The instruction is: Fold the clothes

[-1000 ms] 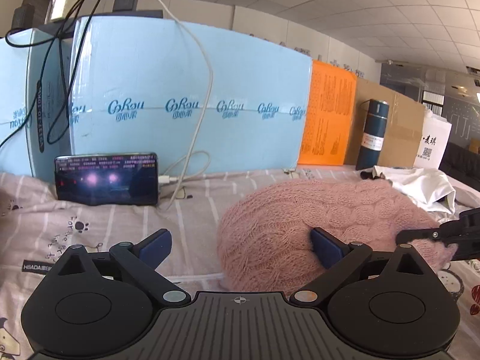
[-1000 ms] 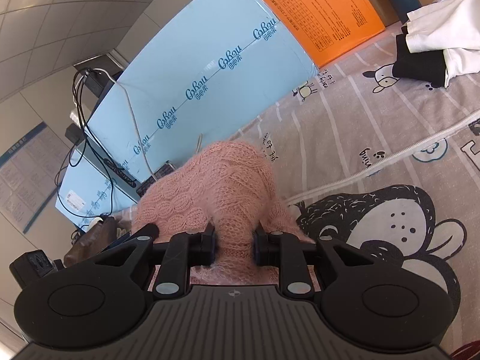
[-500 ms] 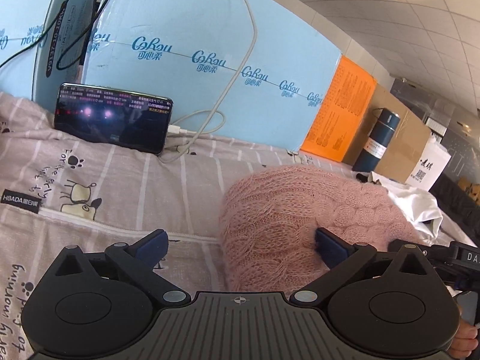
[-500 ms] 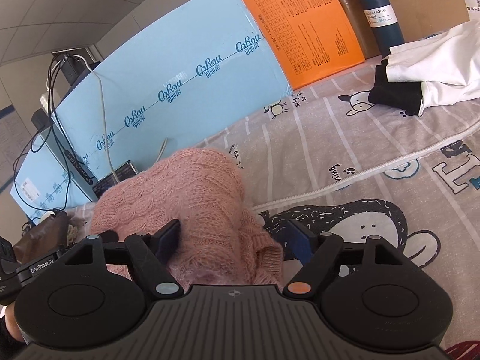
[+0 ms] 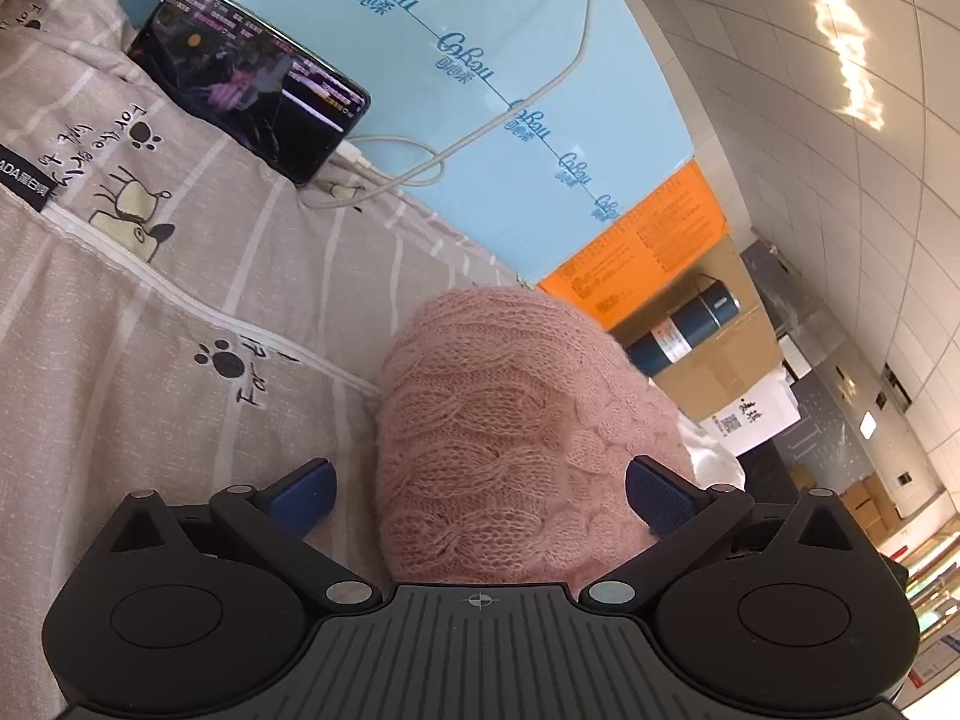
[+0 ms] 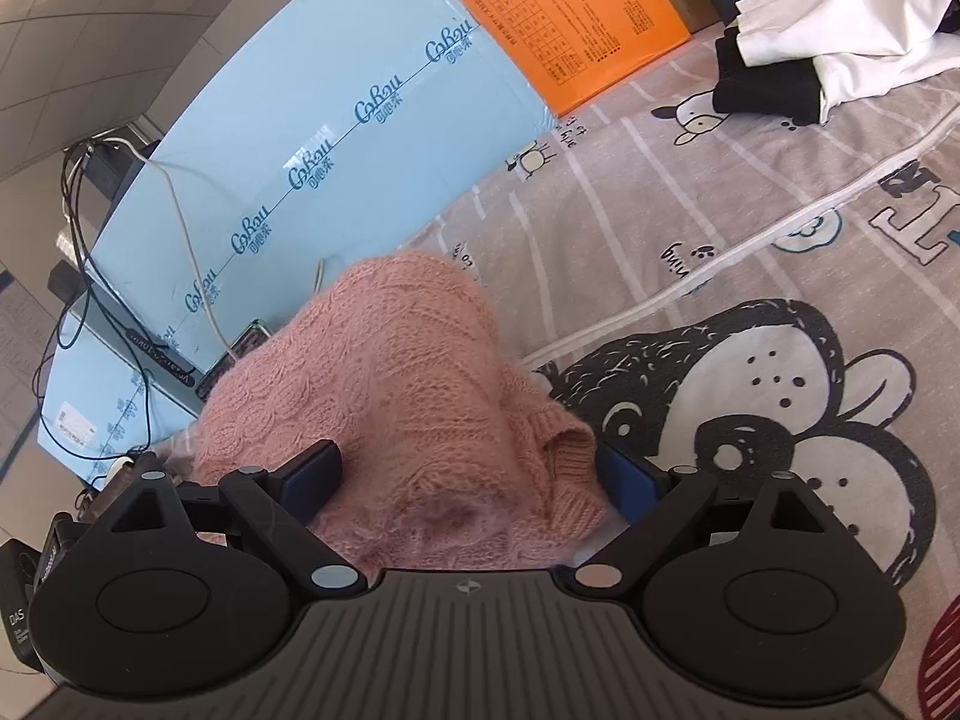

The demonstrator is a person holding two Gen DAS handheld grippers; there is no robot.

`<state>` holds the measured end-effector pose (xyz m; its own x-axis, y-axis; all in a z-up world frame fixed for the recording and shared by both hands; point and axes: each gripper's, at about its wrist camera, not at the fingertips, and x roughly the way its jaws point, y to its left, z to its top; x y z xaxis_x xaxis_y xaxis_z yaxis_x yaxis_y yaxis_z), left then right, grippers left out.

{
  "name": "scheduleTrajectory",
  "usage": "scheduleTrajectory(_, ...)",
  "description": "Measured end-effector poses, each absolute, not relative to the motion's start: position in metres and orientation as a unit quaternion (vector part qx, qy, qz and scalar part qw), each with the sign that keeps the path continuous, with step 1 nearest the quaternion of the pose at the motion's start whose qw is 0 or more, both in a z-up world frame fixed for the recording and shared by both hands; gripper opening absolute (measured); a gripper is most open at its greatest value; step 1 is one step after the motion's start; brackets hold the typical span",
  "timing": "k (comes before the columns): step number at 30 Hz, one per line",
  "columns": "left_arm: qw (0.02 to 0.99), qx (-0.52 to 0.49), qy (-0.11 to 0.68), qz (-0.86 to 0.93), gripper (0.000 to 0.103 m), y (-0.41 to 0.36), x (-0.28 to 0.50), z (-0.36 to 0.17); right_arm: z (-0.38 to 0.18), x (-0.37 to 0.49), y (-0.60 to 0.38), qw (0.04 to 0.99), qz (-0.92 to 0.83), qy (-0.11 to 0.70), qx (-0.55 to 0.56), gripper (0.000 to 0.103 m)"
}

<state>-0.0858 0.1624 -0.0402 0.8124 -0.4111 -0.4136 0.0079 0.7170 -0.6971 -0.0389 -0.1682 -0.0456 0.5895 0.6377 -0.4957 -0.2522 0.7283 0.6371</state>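
The fluffy pink knitted sweater lies in a soft, round bundle on the grey bed sheet with cartoon animals. It sits right in front of me, between my two tongs. My left tongs are spread wide, with one blue finger on each side of the bundle, and they are not pinching it. My right tongs are spread wide too, and the sweater fills the gap between the fingers. On the right side a ribbed edge sticks out loose next to the blue pad. I think the fold is mostly made and now I should tidy it. To do this well, I would tuck that loose edge under, grab only a thin bit of wool, and pull gently so the knit does not stretch. I would press the bundle flat, not squash it, so it does not puff up again. I cannot tell if the bundle is neat underneath. Behind the sweater stands a big light blue box, with a black phone leaning on it and a white cable plugged in. Further right are an orange box, a dark blue bottle and a pile of white and black clothes. I should keep my tongs away from the cable.
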Motion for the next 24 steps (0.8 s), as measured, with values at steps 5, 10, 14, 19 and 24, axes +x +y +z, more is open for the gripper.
scheduleTrajectory(5, 0.892, -0.333, 0.276, -0.128, 0.102, 0.154, -0.085, -0.041, -0.048, -0.039, -0.145, 0.835, 0.294, 0.378, 0.270, 0.071)
scheduleTrajectory(10, 0.900, -0.341, 0.245, -0.116, 0.068, 0.161, -0.089, -0.042, -0.043, -0.043, -0.142, 0.835, 0.320, 0.356, 0.272, 0.049)
scheduleTrajectory(14, 0.909, -0.325, 0.228, -0.123, 0.056, 0.158, -0.092, -0.038, -0.038, -0.042, -0.156, 0.825, 0.336, 0.347, 0.293, 0.045)
scheduleTrajectory(19, 0.934, -0.246, 0.228, -0.120, 0.053, 0.124, -0.089, -0.026, -0.035, -0.044, -0.180, 0.819, 0.348, 0.335, 0.308, 0.044)
scheduleTrajectory(24, 0.940, -0.209, 0.239, -0.128, 0.053, 0.075, -0.065, -0.012, -0.023, -0.042, -0.218, 0.845, 0.337, 0.298, 0.289, 0.044)
